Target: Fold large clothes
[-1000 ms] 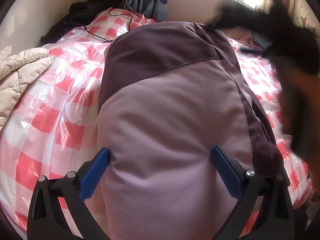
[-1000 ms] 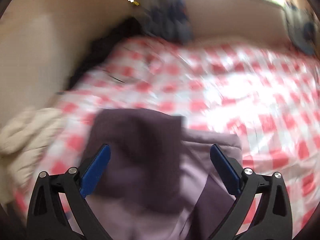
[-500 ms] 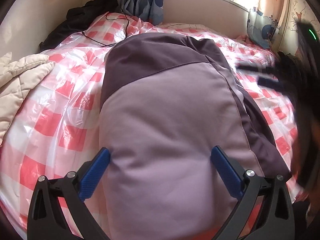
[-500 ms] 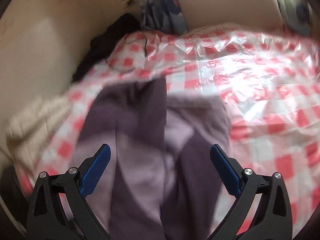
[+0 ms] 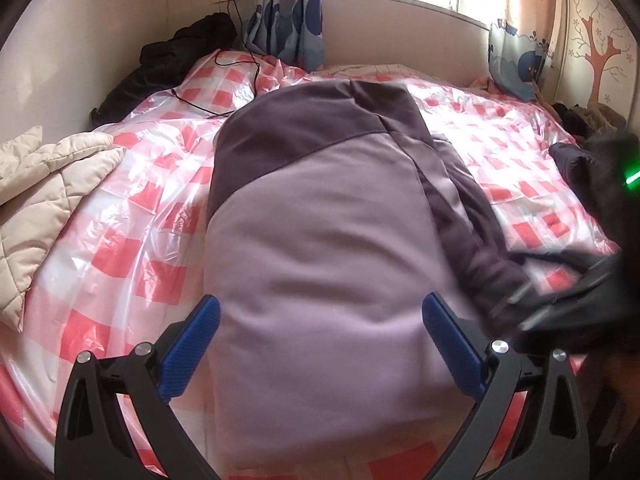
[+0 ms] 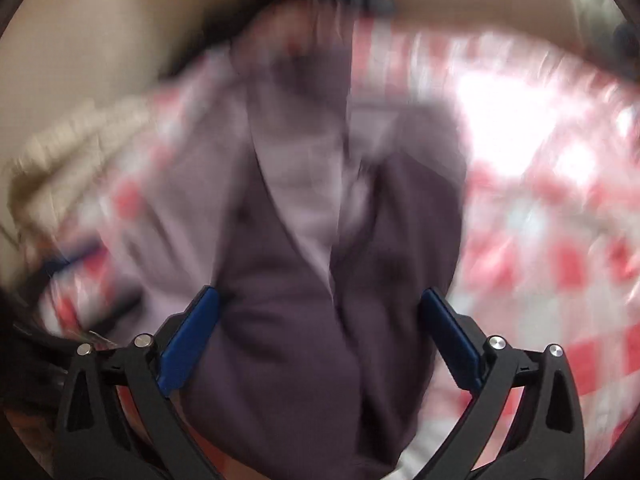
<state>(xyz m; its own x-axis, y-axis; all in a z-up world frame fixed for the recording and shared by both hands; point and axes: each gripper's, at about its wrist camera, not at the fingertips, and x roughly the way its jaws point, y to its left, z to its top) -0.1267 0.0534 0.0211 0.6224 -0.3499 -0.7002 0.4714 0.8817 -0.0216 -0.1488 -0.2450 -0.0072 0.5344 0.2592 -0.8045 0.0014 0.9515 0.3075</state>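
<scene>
A large garment (image 5: 320,240), lilac with a dark purple upper part, lies lengthwise on a bed under a red-and-white checked plastic cover (image 5: 132,208). My left gripper (image 5: 320,344) hovers open over its near lilac end, blue pads on either side and nothing between them. A dark purple sleeve (image 5: 472,236) runs down the garment's right side. The right gripper's dark body (image 5: 568,304) shows blurred at the lower right of the left wrist view. In the blurred right wrist view, my right gripper (image 6: 320,340) stands open above the dark purple folds of the garment (image 6: 304,320).
A cream quilted jacket (image 5: 44,196) lies at the bed's left edge. Black clothing (image 5: 172,60) and a black cable (image 5: 224,80) sit at the far left corner by the wall. More dark clothing (image 5: 584,148) lies on the right. Curtains (image 5: 288,8) and a window are behind.
My right gripper swept from the garment's far end toward its near right side, over the dark sleeve. The left gripper has stayed open over the lilac end, tilting up slightly.
</scene>
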